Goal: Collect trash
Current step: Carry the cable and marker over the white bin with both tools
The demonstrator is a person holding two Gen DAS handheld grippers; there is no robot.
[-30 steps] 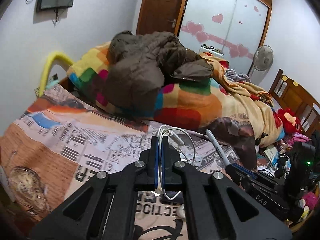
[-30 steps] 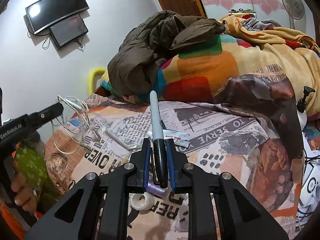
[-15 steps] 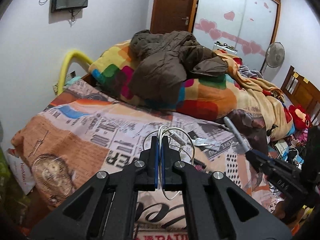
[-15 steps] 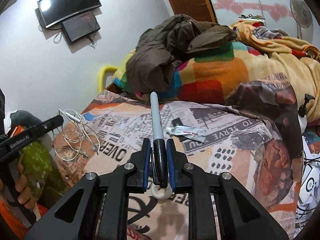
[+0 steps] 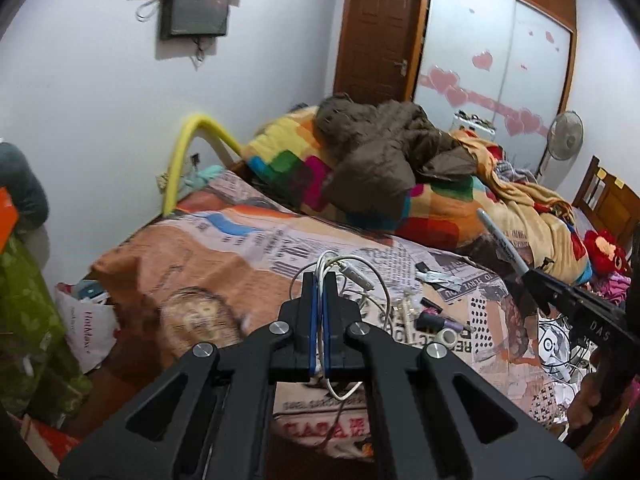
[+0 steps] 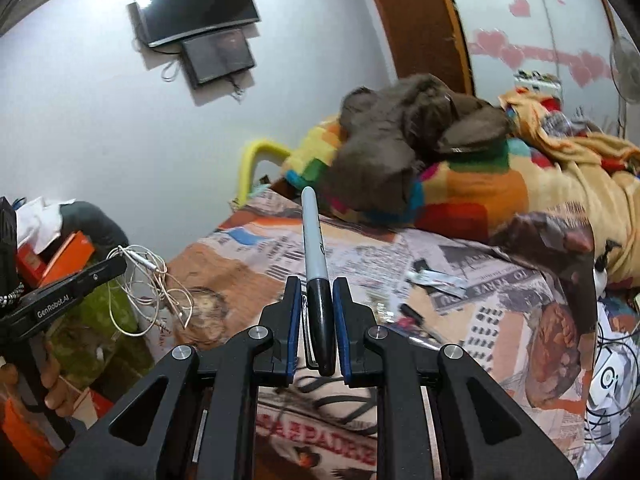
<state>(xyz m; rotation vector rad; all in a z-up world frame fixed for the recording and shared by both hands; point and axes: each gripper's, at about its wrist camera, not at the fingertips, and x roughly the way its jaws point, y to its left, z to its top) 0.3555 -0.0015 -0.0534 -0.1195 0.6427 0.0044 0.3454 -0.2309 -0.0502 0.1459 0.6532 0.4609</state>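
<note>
Marker point(image 6: 318, 280), cable point(image 5: 352, 280); bedside bag point(image 5: 86, 332).

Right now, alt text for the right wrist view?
The right gripper grips a grey marker pointing over a newspaper-print bedspread. At left, the left gripper dangles tangled white earphone cables.

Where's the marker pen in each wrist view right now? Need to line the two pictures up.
Left wrist: marker at right, sticking up-left out of the right gripper.
Right wrist: marker at centre, clamped between the jaws and pointing away.
Shared landmark: brown jacket on the bed.
</note>
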